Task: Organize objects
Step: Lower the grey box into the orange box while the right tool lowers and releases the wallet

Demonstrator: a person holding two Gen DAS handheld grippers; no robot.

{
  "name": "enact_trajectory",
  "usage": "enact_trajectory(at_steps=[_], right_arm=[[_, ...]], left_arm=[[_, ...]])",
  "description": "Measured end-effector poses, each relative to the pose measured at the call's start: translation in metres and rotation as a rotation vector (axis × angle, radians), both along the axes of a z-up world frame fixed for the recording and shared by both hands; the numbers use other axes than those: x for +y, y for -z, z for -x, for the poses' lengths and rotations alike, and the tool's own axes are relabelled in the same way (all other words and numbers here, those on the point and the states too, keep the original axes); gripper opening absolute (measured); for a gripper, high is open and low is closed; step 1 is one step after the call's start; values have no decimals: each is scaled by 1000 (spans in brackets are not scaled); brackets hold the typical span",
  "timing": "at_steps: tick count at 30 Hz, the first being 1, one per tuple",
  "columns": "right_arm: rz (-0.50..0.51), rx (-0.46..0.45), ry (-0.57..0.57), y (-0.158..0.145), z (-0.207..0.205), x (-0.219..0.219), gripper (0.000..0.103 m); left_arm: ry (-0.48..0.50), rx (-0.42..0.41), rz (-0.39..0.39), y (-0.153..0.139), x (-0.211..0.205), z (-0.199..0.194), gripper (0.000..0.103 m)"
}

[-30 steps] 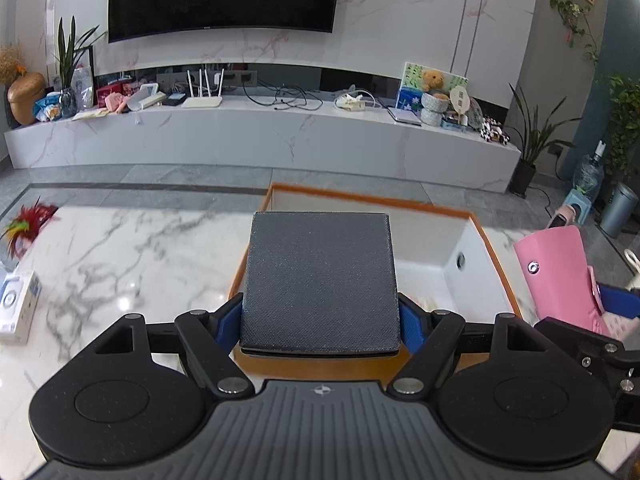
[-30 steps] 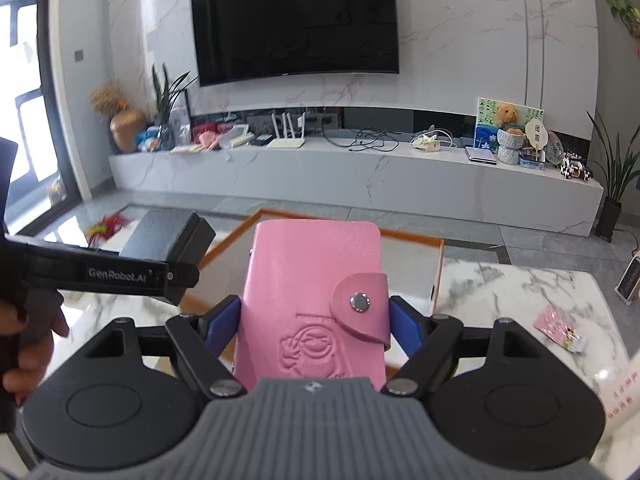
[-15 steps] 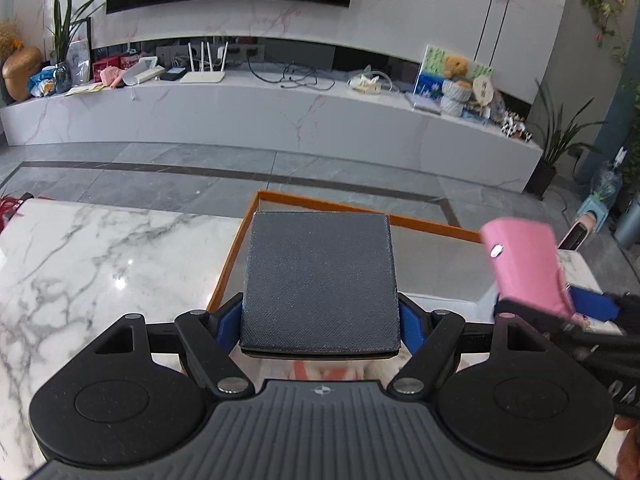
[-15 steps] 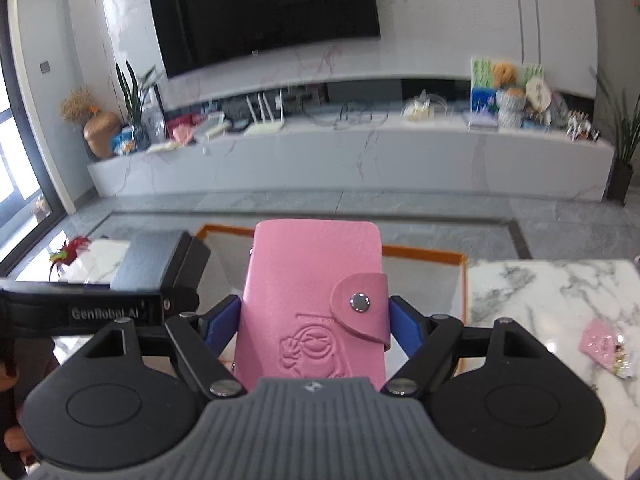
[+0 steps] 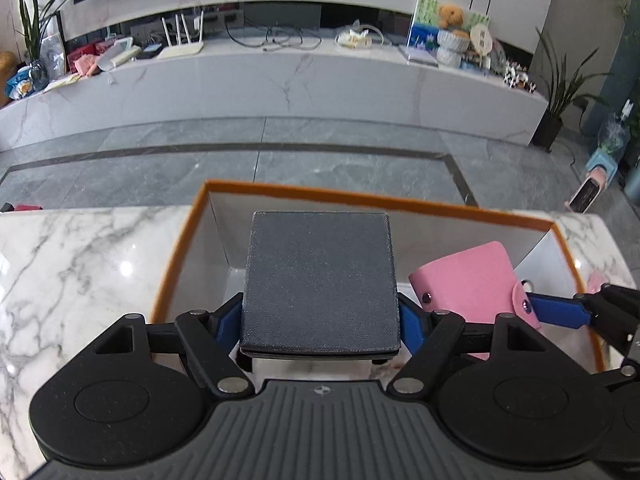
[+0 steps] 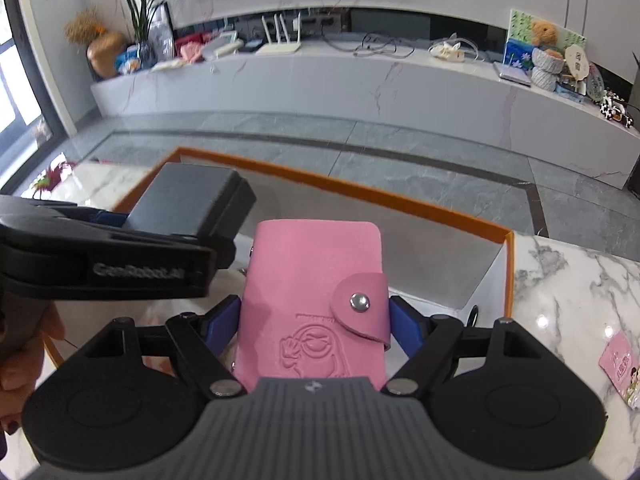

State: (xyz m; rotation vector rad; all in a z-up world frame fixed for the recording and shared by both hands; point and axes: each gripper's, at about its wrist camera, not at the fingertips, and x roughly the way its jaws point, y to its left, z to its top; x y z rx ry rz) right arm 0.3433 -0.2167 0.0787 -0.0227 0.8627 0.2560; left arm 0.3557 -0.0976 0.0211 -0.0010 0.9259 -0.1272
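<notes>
My left gripper (image 5: 320, 322) is shut on a dark grey box (image 5: 320, 284) and holds it over the orange-rimmed storage box (image 5: 372, 198). My right gripper (image 6: 314, 320) is shut on a pink snap-button card wallet (image 6: 312, 280) and holds it over the same storage box (image 6: 360, 190), beside the left gripper. The pink wallet also shows in the left wrist view (image 5: 468, 286), and the grey box in the right wrist view (image 6: 188, 200). The storage box's inner walls are white; most of its floor is hidden.
The storage box stands on a white marble table (image 5: 80, 264). A small pink packet (image 6: 622, 364) lies on the table at the right. A phone (image 5: 584, 196) shows beyond the table's far right corner. Grey floor and a long marble TV shelf lie beyond.
Both grippers have tilted down and moved forward over the storage box. The pink wallet has come lower and nearer the grey box.
</notes>
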Motion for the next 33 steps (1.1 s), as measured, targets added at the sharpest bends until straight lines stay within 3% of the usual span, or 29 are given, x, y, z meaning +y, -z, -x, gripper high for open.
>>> enact_trajectory(at_steps=[7, 21, 33], right_arm=[[17, 92, -20, 14, -20, -1, 80], [139, 204, -44, 36, -46, 10, 79], [107, 267, -22, 43, -55, 7, 79]], left_arm=[[-6, 60, -44, 17, -6, -13, 88], [8, 88, -58, 24, -9, -27, 89], [17, 89, -68, 24, -14, -27, 89]])
